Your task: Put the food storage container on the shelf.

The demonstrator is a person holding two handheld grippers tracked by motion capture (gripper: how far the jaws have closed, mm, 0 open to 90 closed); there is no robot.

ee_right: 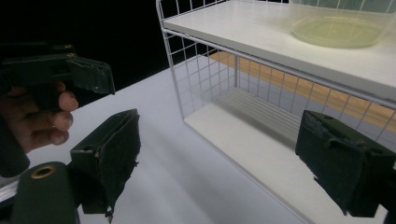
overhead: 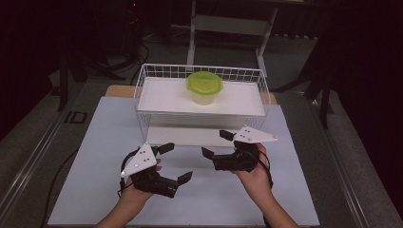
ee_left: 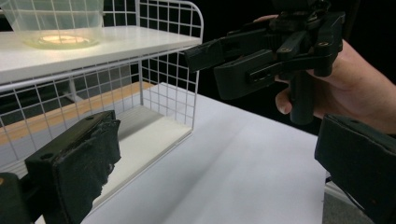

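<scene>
Jaws spread wide on both grippers, nothing betw. them. High view: left gripper (overhead: 175, 163) and right gripper (overhead: 217, 143) hover low over the white tabletop (overhead: 95, 156), just in front of the wire rack (overhead: 142, 95), tips angled toward each other, a bare gap betw. them. Clear container w/ green lid (overhead: 204, 87) sits on the rack's upper shelf (overhead: 161, 97), mid-back, well apart from both pairs of jaws and higher than them. Left gripper view: own jaws stand open at the bottom corners; container (ee_left: 56, 21) is at upper left on the shelf, above and beyond the left jaw; the right gripper (ee_left: 219, 60) shows at upper right, held in a hand (ee_left: 355, 88), jaws parted. Right gripper view: own jaws open, rack's lower shelf (ee_right: 247, 144) betw. them farther off; container (ee_right: 341, 23) is at top right, above the right jaw; left gripper (ee_right: 88, 74) at far left.
</scene>
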